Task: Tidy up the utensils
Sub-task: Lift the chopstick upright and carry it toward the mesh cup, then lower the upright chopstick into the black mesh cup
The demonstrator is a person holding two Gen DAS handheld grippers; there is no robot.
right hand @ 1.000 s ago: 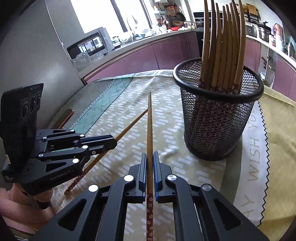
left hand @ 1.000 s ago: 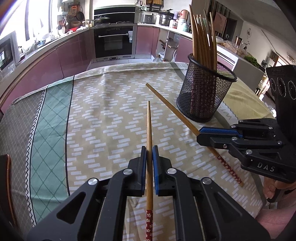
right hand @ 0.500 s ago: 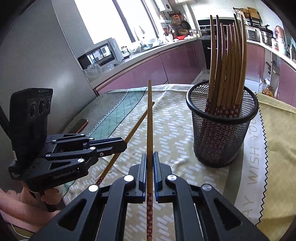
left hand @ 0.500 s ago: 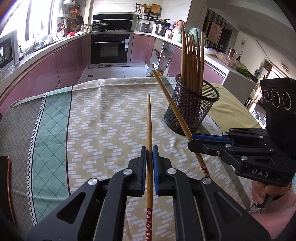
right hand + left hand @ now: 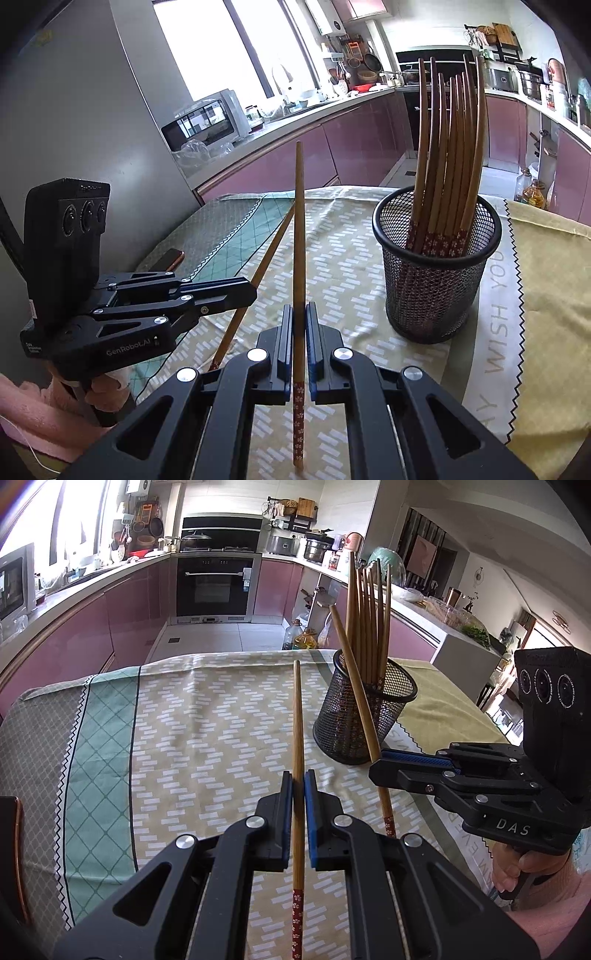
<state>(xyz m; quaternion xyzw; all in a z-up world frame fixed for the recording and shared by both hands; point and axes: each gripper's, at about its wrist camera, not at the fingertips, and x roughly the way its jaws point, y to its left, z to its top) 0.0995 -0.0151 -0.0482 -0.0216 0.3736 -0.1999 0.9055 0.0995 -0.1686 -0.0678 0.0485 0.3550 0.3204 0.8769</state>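
My left gripper (image 5: 298,775) is shut on a wooden chopstick (image 5: 297,716) whose red flowered end points back toward me. My right gripper (image 5: 299,306) is shut on a second chopstick (image 5: 299,221), held the same way. Both chopsticks hang above the tablecloth, tips angled up. In the left wrist view the right gripper (image 5: 376,766) and its chopstick (image 5: 354,679) cross in front of the black mesh holder (image 5: 365,716). The holder (image 5: 437,280) stands upright to the right, with several chopsticks (image 5: 448,147) in it, red ends down. The left gripper (image 5: 251,291) shows at the left of the right wrist view.
A patterned tablecloth (image 5: 207,731) covers the table, with a yellow cloth (image 5: 546,280) under and right of the holder. A phone (image 5: 173,258) lies near the table's far left edge. Kitchen counters and an oven (image 5: 214,587) stand beyond the table.
Both grippers have risen with their chopsticks, and the tips have tilted upward. The holder now looks smaller and farther off in both views.
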